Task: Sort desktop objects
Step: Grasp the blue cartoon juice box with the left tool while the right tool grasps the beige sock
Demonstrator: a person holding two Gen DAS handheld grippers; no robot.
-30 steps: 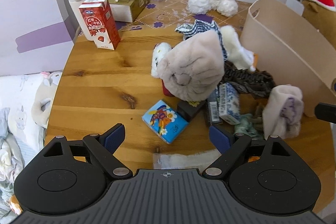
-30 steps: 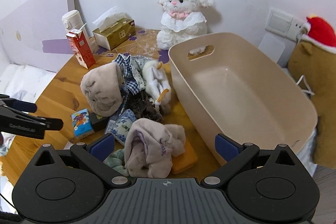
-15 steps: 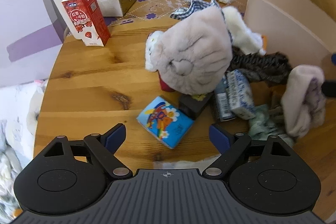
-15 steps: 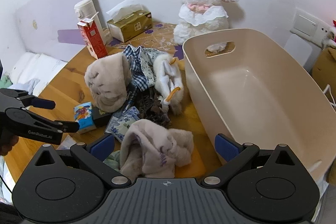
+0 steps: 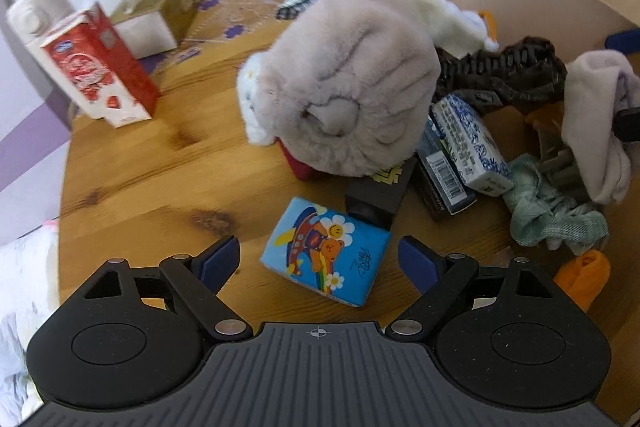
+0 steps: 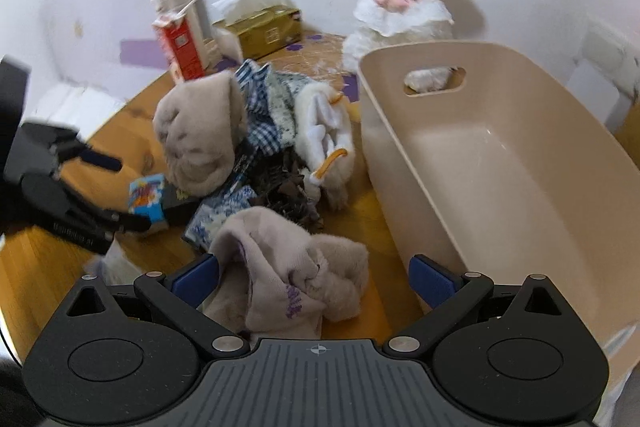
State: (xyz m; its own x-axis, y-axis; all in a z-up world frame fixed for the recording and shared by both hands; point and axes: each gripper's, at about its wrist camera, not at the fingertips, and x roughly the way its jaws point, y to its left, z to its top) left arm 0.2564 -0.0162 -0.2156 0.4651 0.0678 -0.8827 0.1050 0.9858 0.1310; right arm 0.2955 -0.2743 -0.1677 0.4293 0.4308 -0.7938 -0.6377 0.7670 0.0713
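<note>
On the wooden table [image 5: 132,187], two spread, empty tools: left tool [image 5: 319,259] flanks one cartoon packet [image 5: 325,251], right tool [image 6: 316,275] one beige cloth [image 6: 288,267].

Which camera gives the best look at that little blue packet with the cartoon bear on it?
The left wrist view: the blue packet lies close, unblocked, between the open left gripper. In the right wrist view it is small, blurred and partly hidden.

The right gripper [image 6: 316,273] is wide open around a beige sock [image 6: 280,267], beside the empty beige tub [image 6: 500,155].
</note>
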